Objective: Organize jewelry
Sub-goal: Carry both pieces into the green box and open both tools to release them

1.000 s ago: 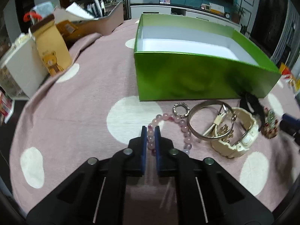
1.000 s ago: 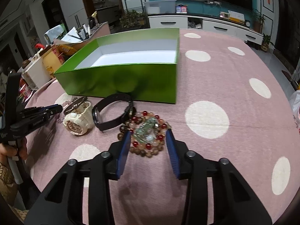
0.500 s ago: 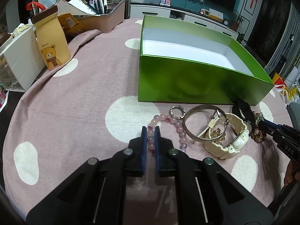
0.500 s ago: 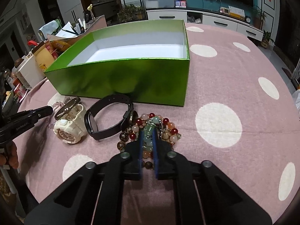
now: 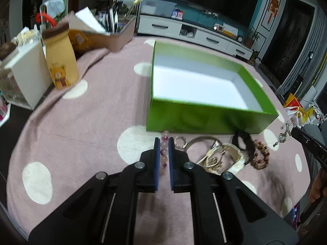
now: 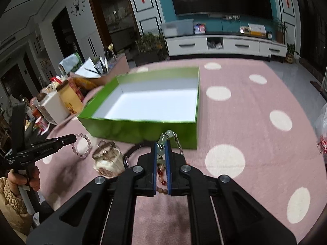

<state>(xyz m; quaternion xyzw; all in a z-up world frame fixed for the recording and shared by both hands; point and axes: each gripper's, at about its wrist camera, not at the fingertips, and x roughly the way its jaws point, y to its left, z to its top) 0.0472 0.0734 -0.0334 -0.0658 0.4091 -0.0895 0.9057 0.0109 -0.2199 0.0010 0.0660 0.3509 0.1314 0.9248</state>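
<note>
Early stage: left gripper (image 5: 164, 150) clamped on the pink bead bracelet (image 5: 164, 153), right gripper (image 6: 161, 153) on the jade-and-bead strand (image 6: 163, 143), both near the empty green box (image 5: 204, 118) (watch (image 5: 235, 159) and bangle (image 5: 202, 143) remain on the cloth).

Dim indoor light — motion blur throughout, fisheye bending and black corners.
</note>
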